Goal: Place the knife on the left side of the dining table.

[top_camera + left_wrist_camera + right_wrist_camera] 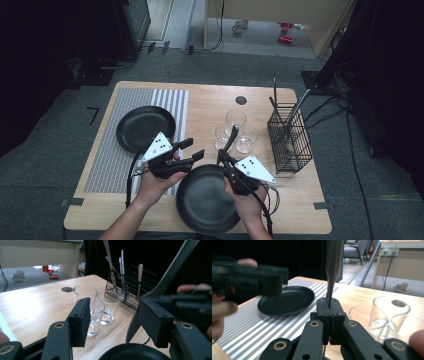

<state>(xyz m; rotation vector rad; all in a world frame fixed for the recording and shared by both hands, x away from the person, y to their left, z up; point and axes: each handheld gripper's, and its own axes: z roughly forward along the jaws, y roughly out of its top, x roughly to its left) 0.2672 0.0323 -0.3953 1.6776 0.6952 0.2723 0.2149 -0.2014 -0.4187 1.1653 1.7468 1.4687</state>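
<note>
My right gripper (223, 156) (330, 307) is shut on the lower end of a metal knife (231, 139) (333, 265). The knife stands up over the far rim of the near black plate (200, 212) and slants across the left gripper view (170, 270). My left gripper (194, 149) (113, 317) hovers open just left of it, over the gap between the two plates, with nothing between its pads. A second black plate (145, 127) (287, 301) rests on the striped mat (110, 155) at the left.
Three clear glasses (235, 119) (247, 138) (222, 136) cluster beyond the knife. A black wire cutlery basket (289, 137) (147, 282) with several utensils stands at the right edge. A dark round disc (241, 100) sits in the tabletop at the back.
</note>
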